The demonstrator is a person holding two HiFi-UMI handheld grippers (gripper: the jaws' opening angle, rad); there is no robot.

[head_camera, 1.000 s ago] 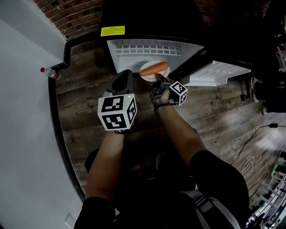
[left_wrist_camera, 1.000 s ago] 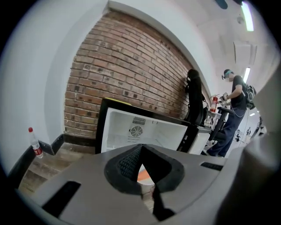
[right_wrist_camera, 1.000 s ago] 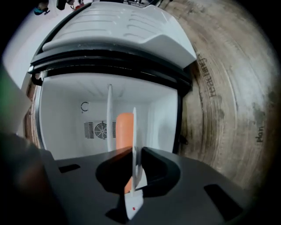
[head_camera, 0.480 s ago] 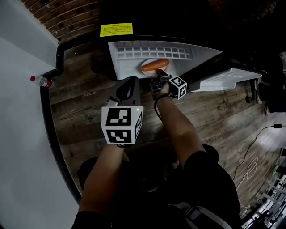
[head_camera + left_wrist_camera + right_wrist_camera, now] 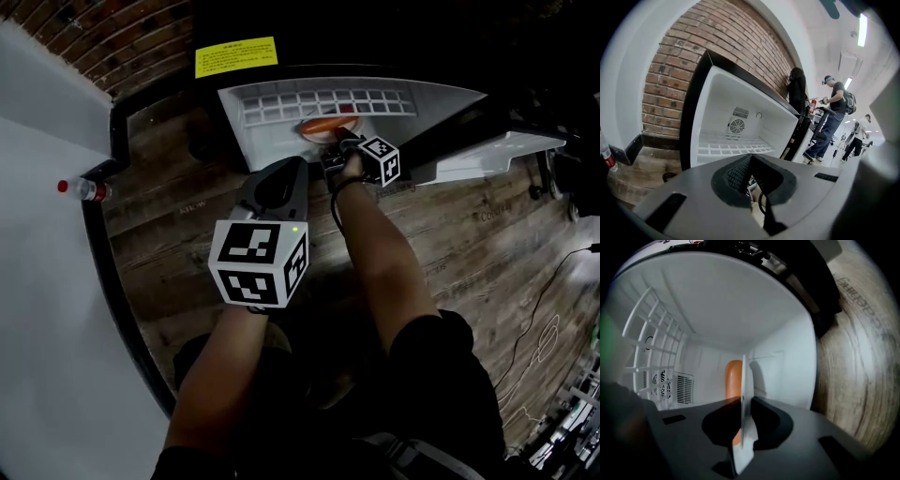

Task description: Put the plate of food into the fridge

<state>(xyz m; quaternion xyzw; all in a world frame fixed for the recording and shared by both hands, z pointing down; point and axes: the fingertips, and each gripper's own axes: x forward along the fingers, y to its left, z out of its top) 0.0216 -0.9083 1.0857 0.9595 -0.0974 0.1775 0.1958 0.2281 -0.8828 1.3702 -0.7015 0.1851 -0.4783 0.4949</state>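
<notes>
Since a second ago: right gripper (image 5: 336, 142) reaches further forward; plate (image 5: 747, 394) with orange sausage (image 5: 733, 376) now inside fridge (image 5: 272, 108). Jaws starting to open, rim still pinched between them. left gripper (image 5: 279, 180) clenched, empty, outside fridge. Judgement: placement nearly done.

A floor of brown wooden planks (image 5: 187, 225) is seen, met at its far edge by a red brick wall (image 5: 670, 65). Along its left edge a white wall (image 5: 47, 309) is bordered by a black skirting (image 5: 117, 272), and a clear bottle with a red cap (image 5: 80, 189) is set at the skirting's corner. Strip lights (image 5: 862, 28) are lit on a white ceiling, beneath which people (image 5: 832, 117) are seen standing.
</notes>
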